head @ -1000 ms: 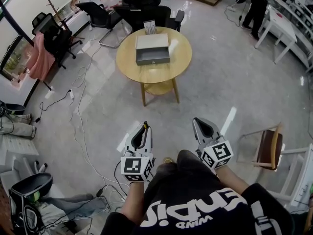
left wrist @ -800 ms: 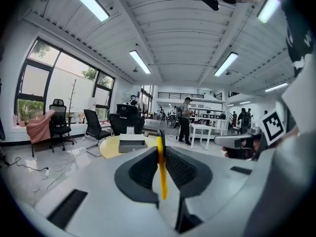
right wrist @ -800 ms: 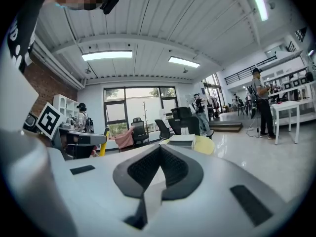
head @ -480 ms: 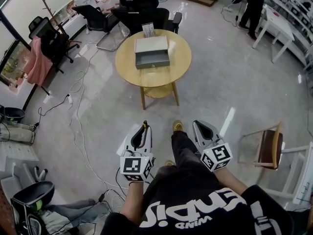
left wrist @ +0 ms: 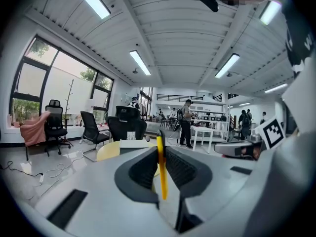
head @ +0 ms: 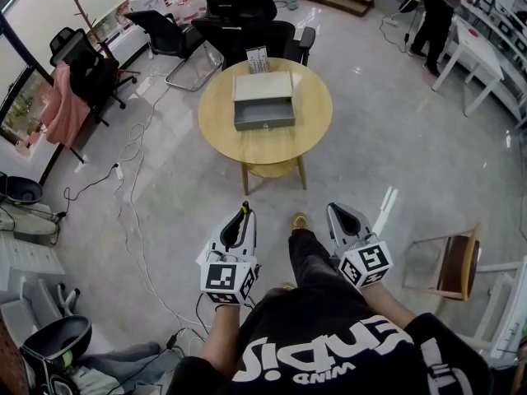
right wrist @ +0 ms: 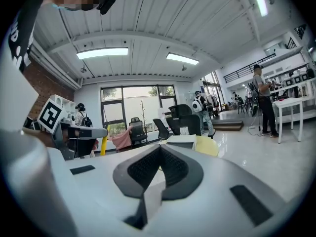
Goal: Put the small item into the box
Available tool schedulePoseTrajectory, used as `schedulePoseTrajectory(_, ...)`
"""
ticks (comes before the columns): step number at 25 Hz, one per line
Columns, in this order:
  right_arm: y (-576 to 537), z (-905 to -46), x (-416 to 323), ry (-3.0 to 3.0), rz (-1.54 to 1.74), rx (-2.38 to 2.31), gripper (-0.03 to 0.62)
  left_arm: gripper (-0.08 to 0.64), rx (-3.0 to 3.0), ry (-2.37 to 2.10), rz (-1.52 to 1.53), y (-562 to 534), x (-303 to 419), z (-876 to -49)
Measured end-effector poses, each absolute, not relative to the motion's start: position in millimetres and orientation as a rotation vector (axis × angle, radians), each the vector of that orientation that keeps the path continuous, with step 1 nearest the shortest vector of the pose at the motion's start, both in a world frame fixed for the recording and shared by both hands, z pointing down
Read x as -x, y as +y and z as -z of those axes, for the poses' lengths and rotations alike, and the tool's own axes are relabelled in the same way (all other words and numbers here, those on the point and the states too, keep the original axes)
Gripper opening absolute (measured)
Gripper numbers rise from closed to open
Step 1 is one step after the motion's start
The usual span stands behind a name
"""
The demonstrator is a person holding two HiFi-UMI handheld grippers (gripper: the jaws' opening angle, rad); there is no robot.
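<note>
The left gripper (head: 238, 227) is clamped on a thin yellow item (left wrist: 161, 167) and carries it level out front, I'd say to keep it steady on the way to the open box (head: 263, 110) on the table (head: 317, 134), well ahead. The right gripper (head: 341, 218) is closed and empty. The item stands upright between the jaws, long axis vertical, dark tip uppermost.

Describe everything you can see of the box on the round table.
The box is a grey, metal-looking rectangular case, lying open with its top towards the ceiling. Its inside looks grey and bare from here. A pale flat panel, apparently its thrown-back lid, adjoins its far side. The near wall faces the person and shows a small dark spot at its centre. It rests flat on the round wooden table, towards the far half, with a small upright card just behind it.
</note>
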State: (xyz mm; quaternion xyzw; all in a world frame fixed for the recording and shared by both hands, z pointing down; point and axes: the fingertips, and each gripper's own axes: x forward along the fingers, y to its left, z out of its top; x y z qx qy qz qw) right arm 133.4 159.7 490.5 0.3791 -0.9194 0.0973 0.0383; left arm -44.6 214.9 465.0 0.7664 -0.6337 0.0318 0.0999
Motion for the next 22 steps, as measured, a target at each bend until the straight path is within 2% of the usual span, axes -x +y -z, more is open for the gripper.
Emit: schedulePoseTrajectory(22,-58.9,-462.8,-79.6,-2.827,-0.283,-1.071,0.001,0.058,-2.196,-1.900,-0.059,6.2,95.0,-444.2)
